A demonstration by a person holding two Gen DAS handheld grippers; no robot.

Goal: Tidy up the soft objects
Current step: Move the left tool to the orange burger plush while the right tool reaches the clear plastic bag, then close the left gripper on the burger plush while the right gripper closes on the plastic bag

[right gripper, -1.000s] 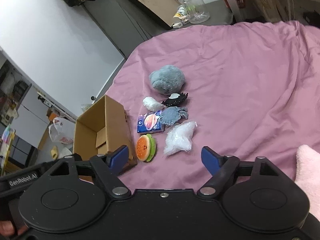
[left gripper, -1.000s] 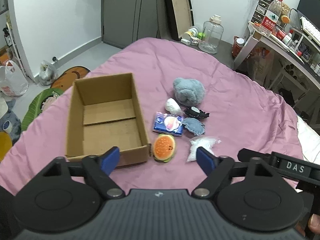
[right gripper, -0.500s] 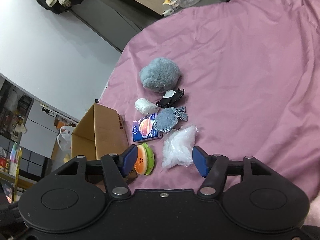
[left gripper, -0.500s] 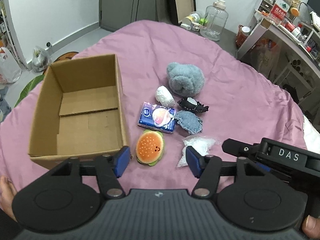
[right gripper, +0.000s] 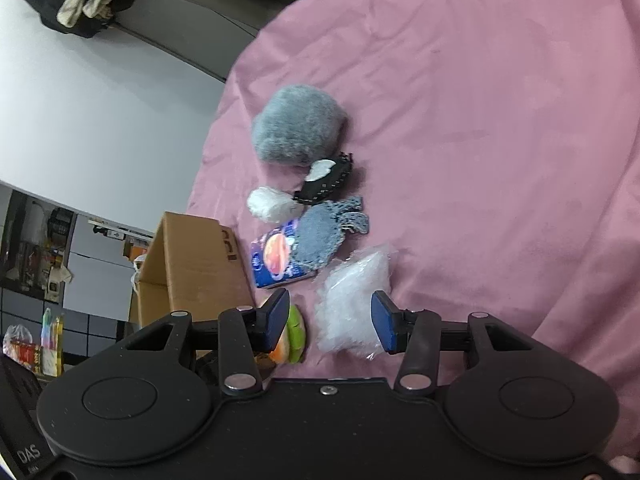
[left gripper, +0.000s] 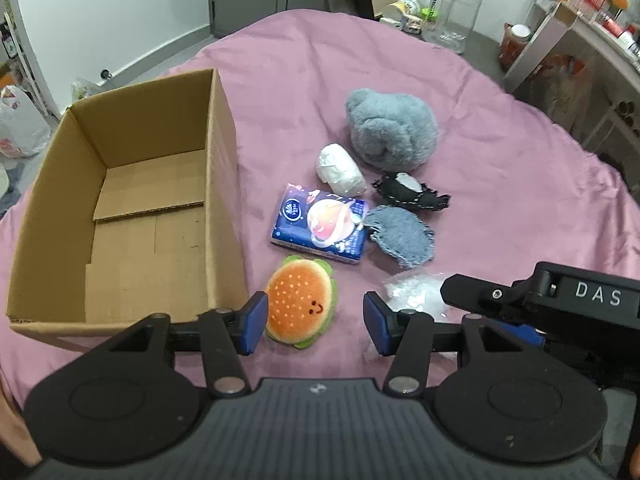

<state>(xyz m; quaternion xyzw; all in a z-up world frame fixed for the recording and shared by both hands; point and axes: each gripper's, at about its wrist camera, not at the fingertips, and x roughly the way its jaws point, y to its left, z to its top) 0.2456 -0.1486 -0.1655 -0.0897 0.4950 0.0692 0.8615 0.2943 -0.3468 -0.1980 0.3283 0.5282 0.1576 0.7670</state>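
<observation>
- Left wrist view: your left gripper (left gripper: pixel 315 322) sits low over the burger toy (left gripper: pixel 300 304), which lies on the pink bedspread (left gripper: pixel 500 184) just beside the near corner of the empty cardboard box (left gripper: pixel 224 184). The jaws have just been closing and stand about half open; the toy is between them, near the left pad, but not pinched. You are in the reach-and-grasp step, nothing boxed yet. Next, settle lower, centre the toy, then squeeze gently since it will squash
- Right wrist view: your right gripper (right gripper: pixel 330 322) frames the clear plastic bag (right gripper: pixel 352 308), with the tissue pack (right gripper: pixel 276 258) and grey cloth (right gripper: pixel 320 238) just beyond. Its jaws have also just been closing, roughly half open, pads not visibly pressing the bag. Next, drop onto the bag's bulk; it is slippery, so grip deep
</observation>
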